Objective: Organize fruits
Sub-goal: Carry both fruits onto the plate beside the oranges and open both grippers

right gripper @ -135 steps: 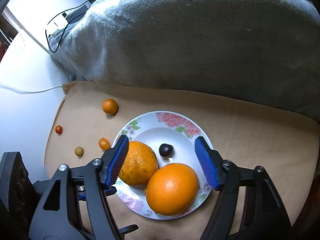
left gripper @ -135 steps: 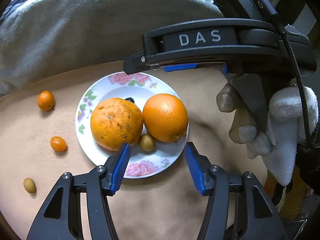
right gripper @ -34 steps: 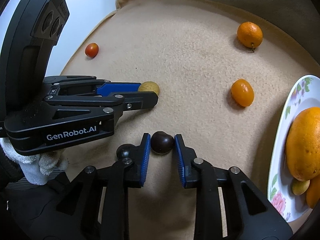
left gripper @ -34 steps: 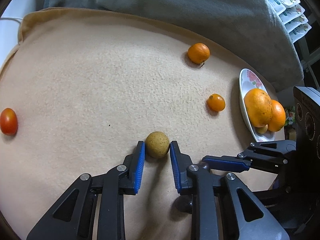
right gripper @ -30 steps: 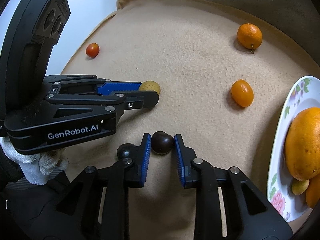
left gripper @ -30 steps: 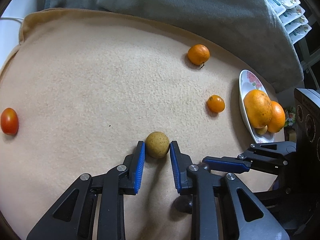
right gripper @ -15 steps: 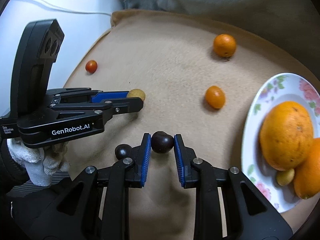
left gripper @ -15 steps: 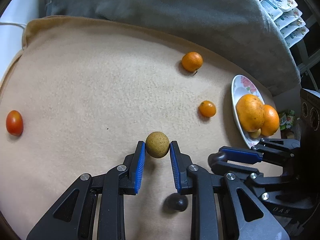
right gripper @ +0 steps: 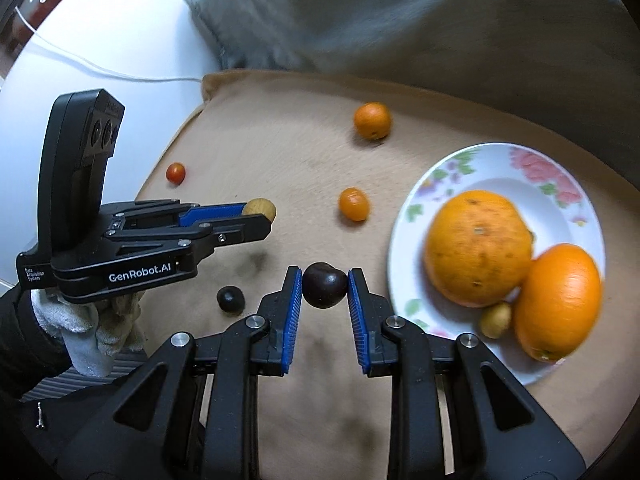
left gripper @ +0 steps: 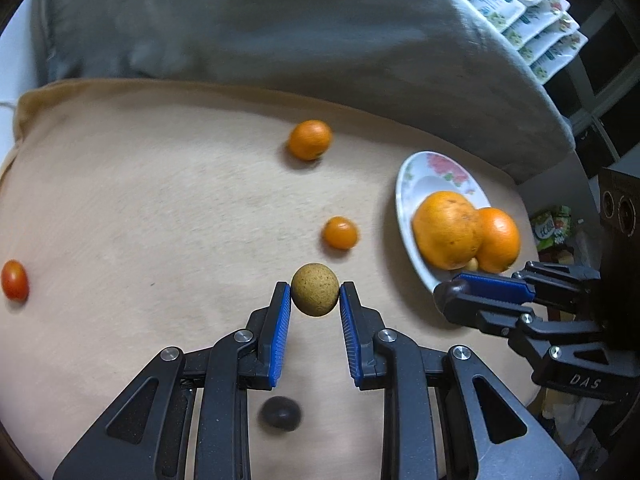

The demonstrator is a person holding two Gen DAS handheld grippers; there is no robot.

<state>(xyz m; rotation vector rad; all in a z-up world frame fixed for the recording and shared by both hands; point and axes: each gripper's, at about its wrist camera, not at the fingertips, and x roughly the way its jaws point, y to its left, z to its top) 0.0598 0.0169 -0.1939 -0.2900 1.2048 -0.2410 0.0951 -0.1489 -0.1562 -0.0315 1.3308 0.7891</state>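
While your left gripper (left gripper: 315,294) clamps the tan round fruit (left gripper: 315,289) at frame centre and your right gripper (right gripper: 324,285) pinches the dark cherry (right gripper: 324,285), the floral plate (right gripper: 568,216) at right holds two large oranges (right gripper: 478,248) with a small tan fruit (right gripper: 495,320) touching both. Another dark cherry (right gripper: 230,299) lies on the beige blanket (right gripper: 280,152).

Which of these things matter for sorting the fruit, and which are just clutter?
Job: plate, two oranges, tan fruit in left gripper, dark fruit in right gripper, loose tomato.
Clutter: grey blanket, white cable, packets.
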